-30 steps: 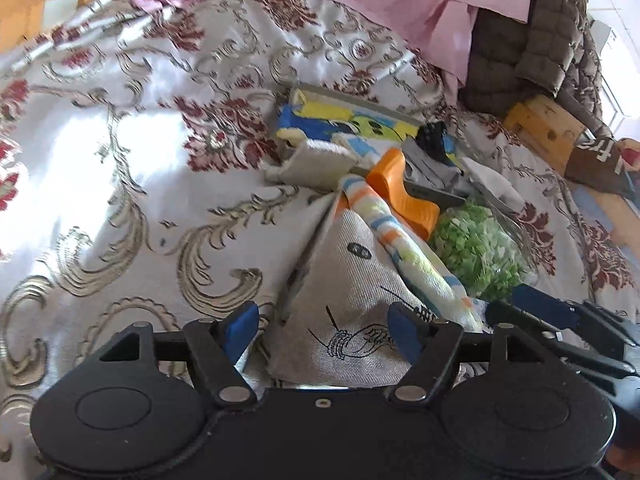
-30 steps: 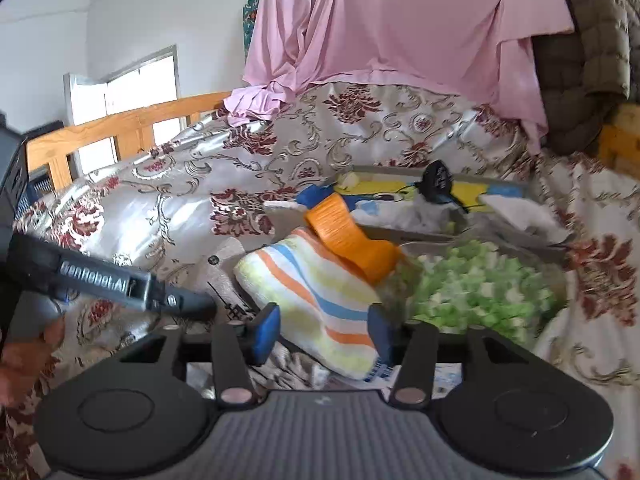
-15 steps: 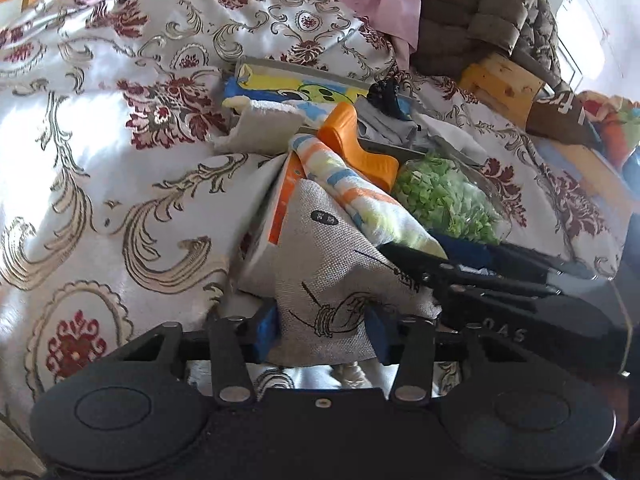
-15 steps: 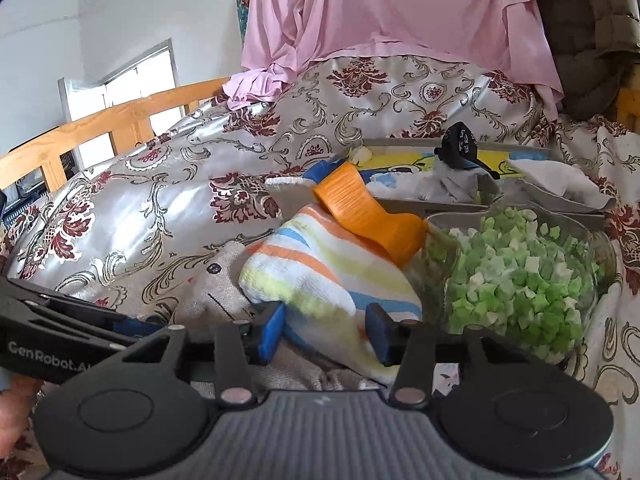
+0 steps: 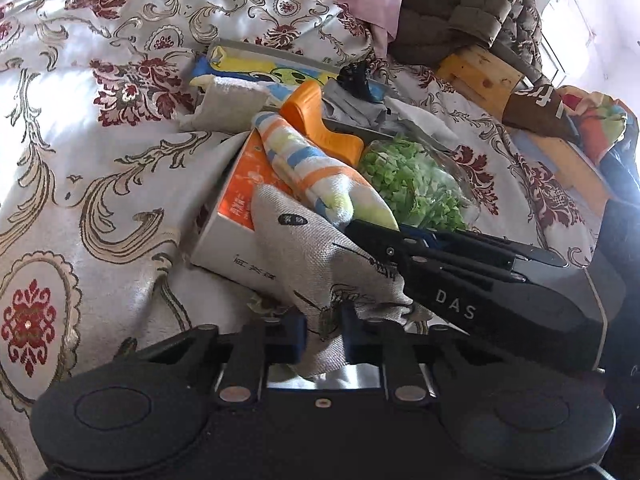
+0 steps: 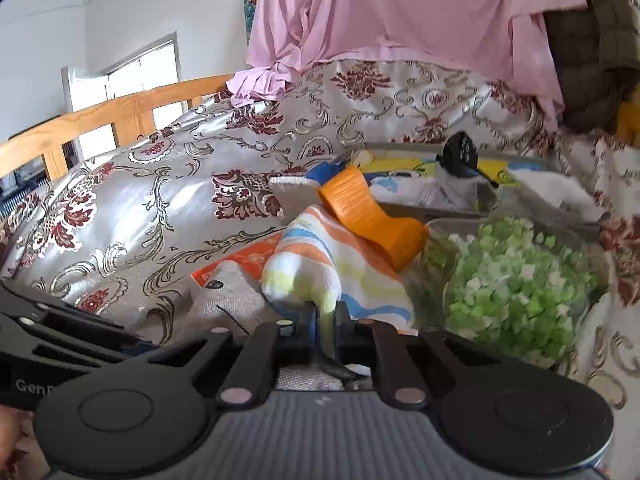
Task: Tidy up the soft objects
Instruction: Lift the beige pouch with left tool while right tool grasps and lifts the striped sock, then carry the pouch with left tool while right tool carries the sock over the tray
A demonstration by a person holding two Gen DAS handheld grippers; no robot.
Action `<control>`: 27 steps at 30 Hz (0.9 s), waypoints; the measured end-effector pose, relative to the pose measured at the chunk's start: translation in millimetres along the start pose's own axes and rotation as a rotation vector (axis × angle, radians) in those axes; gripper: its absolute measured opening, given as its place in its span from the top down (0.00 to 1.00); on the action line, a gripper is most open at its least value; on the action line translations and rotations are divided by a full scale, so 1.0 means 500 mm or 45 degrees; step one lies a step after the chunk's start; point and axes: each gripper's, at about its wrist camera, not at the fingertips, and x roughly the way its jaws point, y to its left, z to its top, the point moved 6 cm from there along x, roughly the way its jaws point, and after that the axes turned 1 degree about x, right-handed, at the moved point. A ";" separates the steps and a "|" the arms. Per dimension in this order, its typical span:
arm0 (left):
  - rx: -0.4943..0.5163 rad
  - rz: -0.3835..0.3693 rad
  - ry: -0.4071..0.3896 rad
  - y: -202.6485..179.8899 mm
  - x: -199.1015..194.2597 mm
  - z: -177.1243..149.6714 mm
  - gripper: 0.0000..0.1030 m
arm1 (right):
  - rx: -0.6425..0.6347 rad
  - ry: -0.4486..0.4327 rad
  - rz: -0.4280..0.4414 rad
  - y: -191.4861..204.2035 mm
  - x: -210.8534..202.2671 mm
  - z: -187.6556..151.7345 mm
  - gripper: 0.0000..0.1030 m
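Your left gripper (image 5: 322,338) is closing on the near corner of the grey printed cloth (image 5: 320,264), fabric bunched between its pads. Your right gripper (image 6: 322,334) has clamped down almost fully on the near end of the striped towel (image 6: 320,272), a pinch of yellow edge caught between the blue pads.

Both soft pieces run straight ahead from the claws that hold them, long axes pointing away toward the orange-and-white box (image 5: 236,216) they drape over. The towel lies just right of the cloth and overlaps its far edge, with the right claw crossing in front of your left one.

Beyond the towel's far end rests an orange plastic piece (image 6: 372,216); a bag of green bits (image 6: 516,280) sits just right of it.

Judged from this, pulling each piece back toward you should separate them, though the towel may drag the orange piece.
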 end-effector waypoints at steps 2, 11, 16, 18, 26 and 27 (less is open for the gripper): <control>0.036 0.037 -0.011 -0.010 -0.006 0.001 0.90 | -0.042 -0.023 -0.030 0.005 -0.013 0.003 0.92; 0.149 0.239 -0.161 -0.054 -0.078 0.022 0.93 | -0.203 -0.166 -0.177 0.019 -0.091 0.027 0.93; 0.094 0.273 -0.264 -0.063 -0.136 0.038 0.94 | -0.274 -0.251 -0.223 0.029 -0.134 0.043 0.93; 0.077 0.289 -0.297 -0.066 -0.156 0.046 0.94 | -0.283 -0.290 -0.234 0.034 -0.152 0.051 0.93; 0.021 0.306 -0.367 -0.076 -0.209 0.071 0.94 | -0.239 -0.386 -0.243 0.018 -0.198 0.081 0.93; 0.012 0.303 -0.370 -0.077 -0.212 0.074 0.94 | -0.236 -0.403 -0.244 0.017 -0.205 0.085 0.93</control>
